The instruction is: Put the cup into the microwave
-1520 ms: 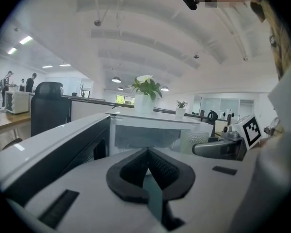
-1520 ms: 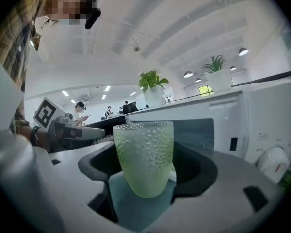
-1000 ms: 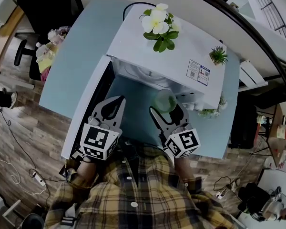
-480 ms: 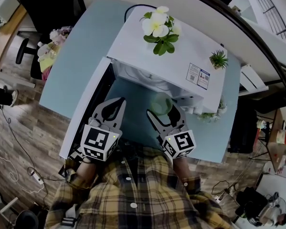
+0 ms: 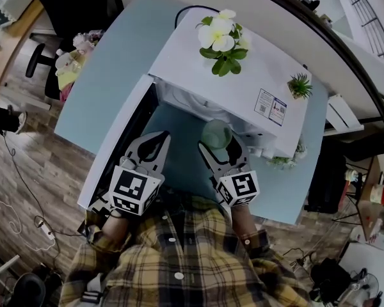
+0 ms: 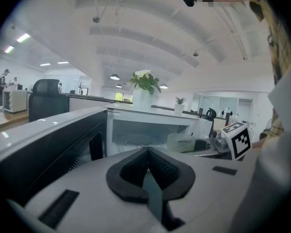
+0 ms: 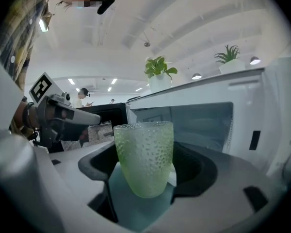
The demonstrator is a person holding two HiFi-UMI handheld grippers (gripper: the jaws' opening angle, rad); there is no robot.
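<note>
The left gripper has its dark jaws pressed together with nothing between them. Beyond them stands the white microwave, its door swung open at the left. A textured cup hangs before the cavity's right edge, a marker cube beside it. A leafy plant sits on the microwave's top.

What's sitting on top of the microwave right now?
A flowering plant, a small plant and a label are on top of the microwave. In the head view, the plants' leaves hide the patches of top beneath them.
</note>
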